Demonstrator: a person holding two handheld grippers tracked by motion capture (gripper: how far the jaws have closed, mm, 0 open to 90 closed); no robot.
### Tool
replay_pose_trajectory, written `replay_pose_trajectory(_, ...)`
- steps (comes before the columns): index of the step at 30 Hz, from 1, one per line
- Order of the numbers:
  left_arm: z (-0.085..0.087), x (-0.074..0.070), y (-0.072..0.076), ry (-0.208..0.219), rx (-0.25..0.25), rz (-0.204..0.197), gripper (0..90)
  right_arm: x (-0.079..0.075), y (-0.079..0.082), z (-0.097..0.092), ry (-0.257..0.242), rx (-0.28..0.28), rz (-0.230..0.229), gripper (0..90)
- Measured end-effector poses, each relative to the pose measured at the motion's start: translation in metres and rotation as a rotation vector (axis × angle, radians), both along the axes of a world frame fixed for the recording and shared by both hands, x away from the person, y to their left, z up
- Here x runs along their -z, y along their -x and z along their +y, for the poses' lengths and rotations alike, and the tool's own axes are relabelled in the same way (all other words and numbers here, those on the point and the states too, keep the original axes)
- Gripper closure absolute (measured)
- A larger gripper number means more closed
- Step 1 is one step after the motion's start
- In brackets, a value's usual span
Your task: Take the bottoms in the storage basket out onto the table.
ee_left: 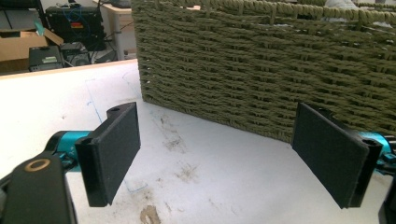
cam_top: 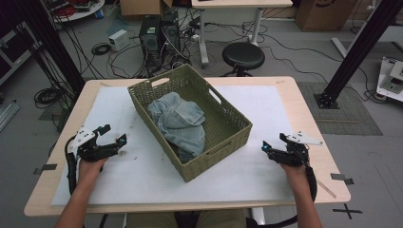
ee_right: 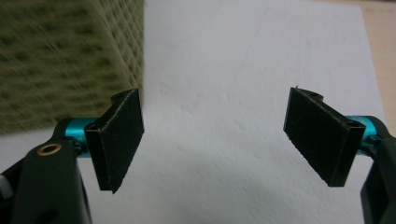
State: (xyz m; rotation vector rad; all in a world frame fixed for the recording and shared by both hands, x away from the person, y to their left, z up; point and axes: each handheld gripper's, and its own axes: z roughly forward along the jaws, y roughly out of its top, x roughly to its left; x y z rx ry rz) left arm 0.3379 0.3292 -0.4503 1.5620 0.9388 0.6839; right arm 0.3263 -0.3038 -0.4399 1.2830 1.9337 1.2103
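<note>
A white sheet (cam_top: 266, 156) covers the wooden table (cam_top: 304, 99), leaving bare room on both sides of the woven olive basket (cam_top: 223, 147) at centre. Crumpled blue denim cloth (cam_top: 180, 123) lies inside it. The left gripper (cam_top: 113, 137) and right gripper (cam_top: 273, 145) flank it, jaws wide, holding nothing.

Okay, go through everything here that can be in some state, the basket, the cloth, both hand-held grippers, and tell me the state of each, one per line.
Woven basket: upright on the white mat, standing at an angle to the table's edges, open top.
Denim cloth: crumpled, lying inside the basket.
Left hand-held gripper: jaws open, nothing between them, facing the basket's side.
Right hand-held gripper: jaws open, nothing between them, beside the basket.
</note>
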Motion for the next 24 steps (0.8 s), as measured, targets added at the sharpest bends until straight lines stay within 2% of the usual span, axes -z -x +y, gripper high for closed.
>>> replay_pose_trajectory(2, 0.000, 0.000, 0.000, -0.007, 0.001, -0.001, 15.7, -0.015, 0.004, 0.003, -0.046, -0.014, -0.056, 20.9)
replay_pose_trajectory(3, -0.001, 0.000, 0.000, -0.008, 0.001, -0.001, 15.7, -0.015, 0.004, 0.003, -0.046, -0.014, -0.056, 20.9)
replay_pose_trajectory(4, -0.001, 0.000, 0.000, -0.007, 0.002, -0.001, 15.7, -0.031, 0.008, 0.009, -0.063, -0.047, -0.089, 20.9)
replay_pose_trajectory(10, 0.000, 0.000, -0.001, -0.003, 0.009, 0.007, 15.7, -0.069, 0.008, 0.028, -0.075, -0.137, -0.121, 20.9)
replay_pose_trajectory(13, -0.001, 0.000, -0.002, -0.007, 0.012, 0.013, 15.7, -0.092, 0.000, 0.043, -0.075, -0.226, -0.116, 20.9)
replay_pose_trajectory(16, -0.001, 0.000, -0.002, -0.010, 0.015, 0.013, 15.7, -0.109, -0.012, 0.060, -0.080, -0.310, -0.097, 20.9)
replay_pose_trajectory(23, -0.001, 0.000, -0.001, -0.011, 0.017, 0.011, 15.7, -0.131, -0.042, 0.107, -0.007, -0.443, -0.051, 20.9)
replay_pose_trajectory(24, -0.001, 0.000, -0.001, -0.011, 0.017, 0.011, 15.7, -0.131, -0.042, 0.107, -0.007, -0.443, -0.051, 20.9)
